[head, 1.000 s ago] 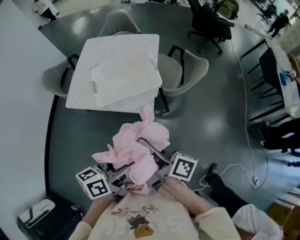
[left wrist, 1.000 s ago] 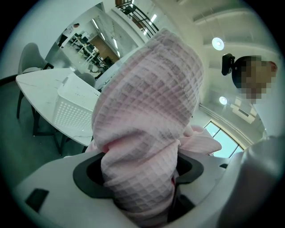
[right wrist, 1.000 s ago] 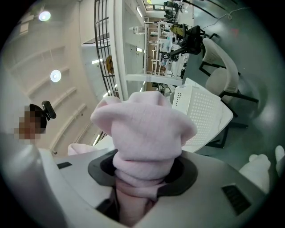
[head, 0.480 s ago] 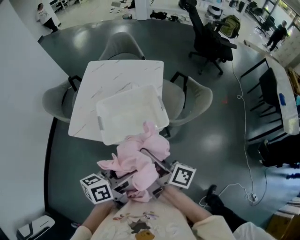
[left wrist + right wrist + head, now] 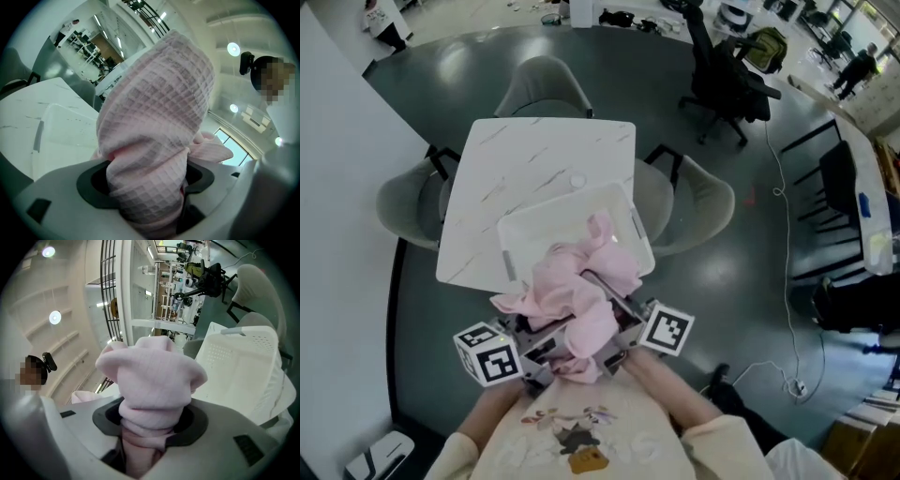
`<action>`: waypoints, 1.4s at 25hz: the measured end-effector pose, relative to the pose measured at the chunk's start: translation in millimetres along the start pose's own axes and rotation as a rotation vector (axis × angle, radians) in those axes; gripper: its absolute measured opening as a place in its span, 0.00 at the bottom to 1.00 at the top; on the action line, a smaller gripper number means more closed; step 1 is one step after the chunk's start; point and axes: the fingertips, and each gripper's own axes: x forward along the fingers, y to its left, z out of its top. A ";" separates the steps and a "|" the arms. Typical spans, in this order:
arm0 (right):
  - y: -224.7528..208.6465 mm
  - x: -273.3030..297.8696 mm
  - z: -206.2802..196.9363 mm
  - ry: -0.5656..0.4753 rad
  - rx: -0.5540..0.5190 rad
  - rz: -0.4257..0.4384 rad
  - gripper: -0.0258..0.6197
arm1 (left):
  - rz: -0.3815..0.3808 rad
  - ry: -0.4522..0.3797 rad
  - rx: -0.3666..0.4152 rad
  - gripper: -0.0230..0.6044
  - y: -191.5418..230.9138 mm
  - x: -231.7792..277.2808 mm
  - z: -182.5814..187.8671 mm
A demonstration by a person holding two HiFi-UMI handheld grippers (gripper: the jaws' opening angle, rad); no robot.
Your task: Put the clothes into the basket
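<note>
Grey floor surrounds the marble table bearing a white basket.

A white marble-look table sits on the dark glossy floor, with 3 pale grey chairs tucked round it: far side, left, right. Beyond, a black office chair; a thin white cable trails along the right.

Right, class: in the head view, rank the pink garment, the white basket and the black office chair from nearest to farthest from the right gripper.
1. Pink garment, held in the right gripper.
2. White basket, on the table just ahead.
3. Black office chair, far upper right.
</note>
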 end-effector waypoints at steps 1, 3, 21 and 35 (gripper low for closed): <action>-0.7 9.2 3.1 -0.002 0.003 0.002 0.35 | 0.001 0.000 0.001 0.61 5.0 0.7 8.1; -1.7 26.6 7.7 -0.007 0.012 0.006 0.35 | 0.002 -0.001 -0.002 0.61 14.7 1.4 22.3; -50.3 97.3 49.9 -0.038 -0.002 -0.060 0.35 | -0.022 0.017 -0.027 0.61 84.2 37.2 82.0; -100.9 91.2 62.9 -0.002 -0.047 -0.178 0.35 | 0.045 0.024 -0.021 0.61 119.5 65.5 70.0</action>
